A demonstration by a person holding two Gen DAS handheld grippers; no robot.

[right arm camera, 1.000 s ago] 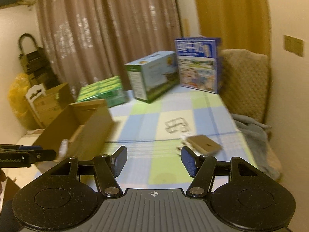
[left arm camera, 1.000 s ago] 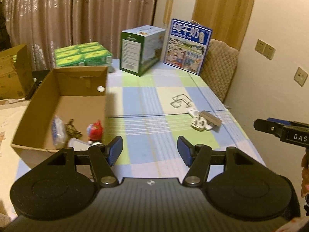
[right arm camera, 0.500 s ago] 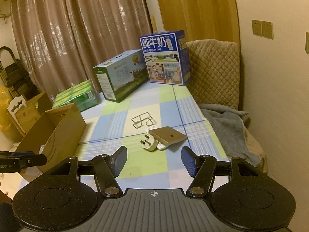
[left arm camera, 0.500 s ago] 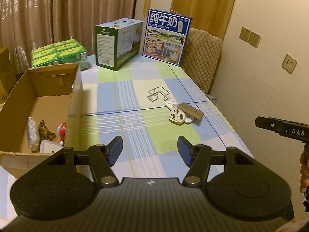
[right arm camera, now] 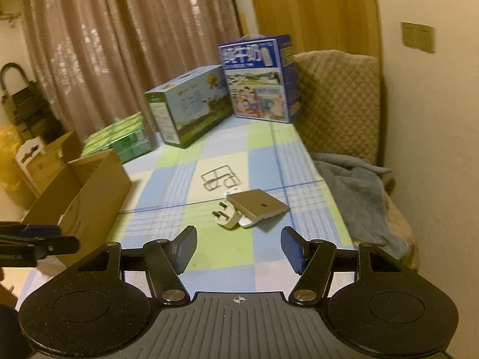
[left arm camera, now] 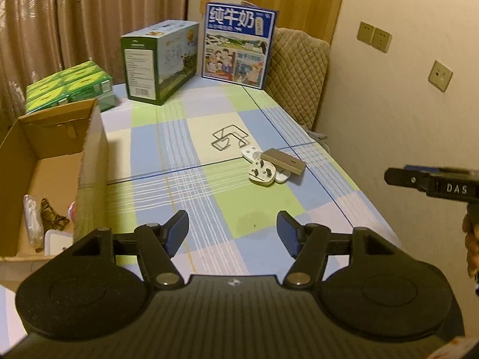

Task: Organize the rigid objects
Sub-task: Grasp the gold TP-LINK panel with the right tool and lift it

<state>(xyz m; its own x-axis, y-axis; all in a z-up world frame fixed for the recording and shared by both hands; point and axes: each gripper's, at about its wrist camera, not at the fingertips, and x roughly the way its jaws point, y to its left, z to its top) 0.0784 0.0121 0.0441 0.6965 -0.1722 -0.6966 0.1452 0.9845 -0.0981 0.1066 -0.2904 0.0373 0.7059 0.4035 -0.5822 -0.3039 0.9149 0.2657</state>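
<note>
The left gripper's (left arm camera: 233, 233) fingers are spreading wider with nothing between them; the right gripper's (right arm camera: 239, 248) fingers stand apart, also empty. Both grippers tilt down over the near end of the table (left arm camera: 167, 137), side by side and well apart. Ahead of them lie a white plug (right arm camera: 225, 217) and a tan flat box (right arm camera: 258, 206) that rests partly on it, with a wire piece (left arm camera: 230, 141) just behind. An open cardboard box (left arm camera: 89, 161) stands at the left edge, holding a few small items, perhaps wrapped things. At the far end stand a green-white carton (left arm camera: 160, 61), a blue milk carton (left arm camera: 238, 45) and green packs (left arm camera: 69, 88). Curtains hang behind, and a quilted chair sits against the wall.
</note>
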